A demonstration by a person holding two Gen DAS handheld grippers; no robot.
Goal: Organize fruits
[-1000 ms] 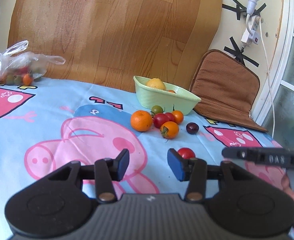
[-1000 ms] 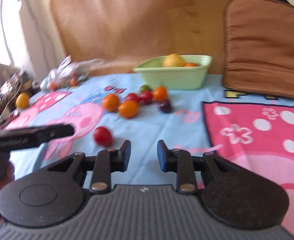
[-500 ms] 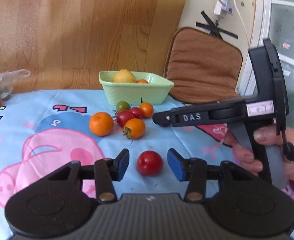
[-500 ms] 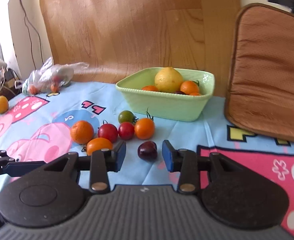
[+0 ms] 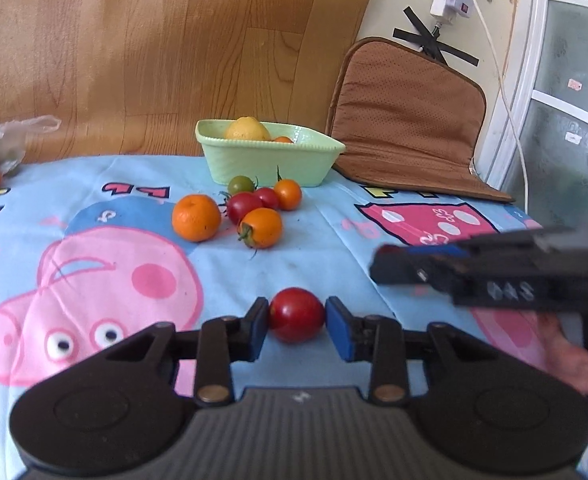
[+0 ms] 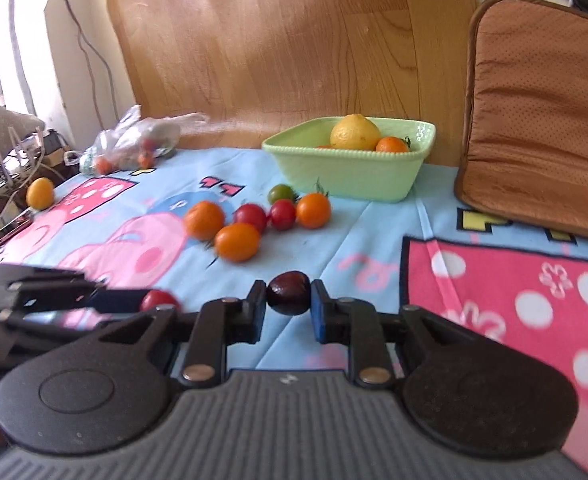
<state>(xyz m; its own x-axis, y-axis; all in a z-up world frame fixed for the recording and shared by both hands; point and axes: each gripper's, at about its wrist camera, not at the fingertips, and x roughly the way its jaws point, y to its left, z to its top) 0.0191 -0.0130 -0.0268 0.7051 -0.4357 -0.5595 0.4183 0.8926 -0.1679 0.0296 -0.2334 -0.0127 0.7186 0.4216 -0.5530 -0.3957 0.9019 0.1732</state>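
My left gripper [image 5: 297, 322] has just closed, both blue pads pressing a red tomato [image 5: 296, 314] low over the blue cartoon cloth [image 5: 94, 216]. My right gripper [image 6: 288, 307] has just closed too, pinching a dark purple fruit [image 6: 288, 293] between its pads. Beyond them, an orange [image 5: 196, 217] and a cluster of small tomatoes [image 5: 260, 210] lie loose just before the green bowl [image 5: 262, 160], a lemon [image 6: 354, 132] inside it.

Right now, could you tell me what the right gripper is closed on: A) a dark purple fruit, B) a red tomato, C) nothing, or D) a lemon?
A: the right gripper pinches the dark purple fruit between its blue pads.
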